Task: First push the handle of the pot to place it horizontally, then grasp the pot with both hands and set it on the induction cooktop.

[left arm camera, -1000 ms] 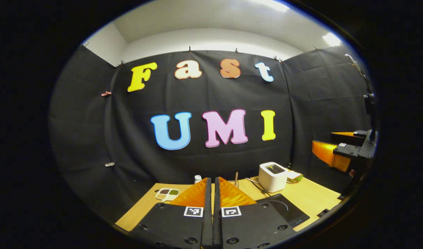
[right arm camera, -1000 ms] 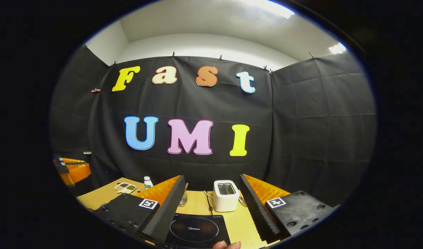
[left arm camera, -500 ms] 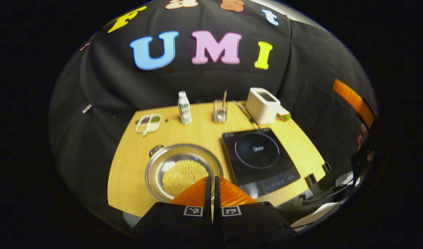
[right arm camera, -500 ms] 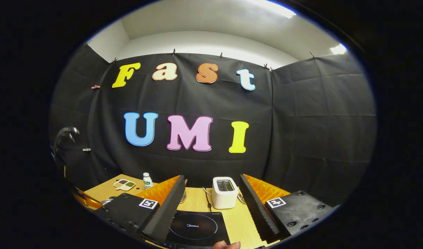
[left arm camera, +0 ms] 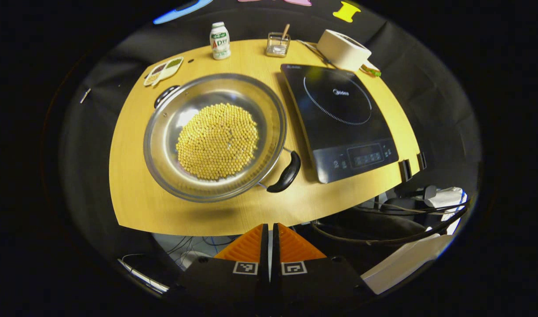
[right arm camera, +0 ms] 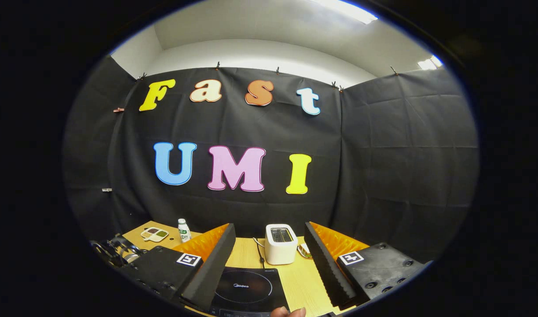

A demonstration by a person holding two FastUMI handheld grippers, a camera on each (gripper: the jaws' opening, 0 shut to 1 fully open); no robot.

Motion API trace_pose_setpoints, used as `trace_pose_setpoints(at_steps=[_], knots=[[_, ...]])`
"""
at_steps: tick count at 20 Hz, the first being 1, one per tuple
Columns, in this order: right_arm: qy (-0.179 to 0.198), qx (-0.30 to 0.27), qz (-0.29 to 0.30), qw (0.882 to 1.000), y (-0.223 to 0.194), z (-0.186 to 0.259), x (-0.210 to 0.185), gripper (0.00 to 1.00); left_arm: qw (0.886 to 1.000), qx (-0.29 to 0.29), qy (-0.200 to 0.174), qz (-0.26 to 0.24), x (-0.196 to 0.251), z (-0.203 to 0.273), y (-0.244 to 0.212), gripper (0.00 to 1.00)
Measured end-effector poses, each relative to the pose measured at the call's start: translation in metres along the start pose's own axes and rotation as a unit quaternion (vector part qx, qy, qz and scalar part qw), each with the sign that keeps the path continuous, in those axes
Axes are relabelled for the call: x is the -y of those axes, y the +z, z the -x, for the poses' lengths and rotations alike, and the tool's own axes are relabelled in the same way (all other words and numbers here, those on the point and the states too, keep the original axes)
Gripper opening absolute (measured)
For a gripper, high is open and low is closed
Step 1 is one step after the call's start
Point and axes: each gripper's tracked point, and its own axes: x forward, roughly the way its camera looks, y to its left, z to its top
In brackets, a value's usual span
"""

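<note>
Left gripper view, looking down on the table (left arm camera: 132,207), landmark = pot (left arm camera: 215,136). Far L of pot, back corner: small divided dish (left arm camera: 163,70) w/ seasonings. Behind pot: white bottle (left arm camera: 219,40), then a clear holder (left arm camera: 277,44) w/ a stick in it. Pot itself sits on table L half, steel, wide, full of yellow beans (left arm camera: 217,141). One black handle (left arm camera: 165,93) at pot's back-L rim, other black handle (left arm camera: 286,172) at front-R rim, so handles lie on a diagonal. Just R of pot, not touching: induction cooktop (left arm camera: 339,119), black, bare top. Behind cooktop: white toaster (left arm camera: 342,43). Left gripper (left arm camera: 269,233) above front table edge, in front of pot, well apart from it, fingers pressed together, nothing between.

Right gripper view: bottle (right arm camera: 183,230), cooktop (right arm camera: 247,288), toaster (right arm camera: 280,243) low in frame. Right gripper (right arm camera: 269,264) fingers spread wide, empty, pointing level at booth wall over cooktop.
</note>
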Motion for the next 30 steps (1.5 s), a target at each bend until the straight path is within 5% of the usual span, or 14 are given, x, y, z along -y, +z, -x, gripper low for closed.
trace_pose_setpoints(at_steps=[9, 13, 30], knots=[[-0.006, -0.007, 0.005, 1.0, -0.005, 0.001, 0.006, 0.98, 0.999, -0.022, 0.041, -0.002, -0.03, -0.048, 0.024, 0.05], [-0.015, -0.009, 0.004, 1.0, -0.005, 0.0, 0.012, 0.98, 1.0, -0.016, 0.019, 0.009, -0.017, -0.055, 0.036, 0.05], [-0.056, -0.022, 0.019, 0.998, -0.017, -0.015, 0.042, 0.98, 0.999, 0.03, 0.03, -0.007, 0.021, -0.075, 0.119, 0.05]])
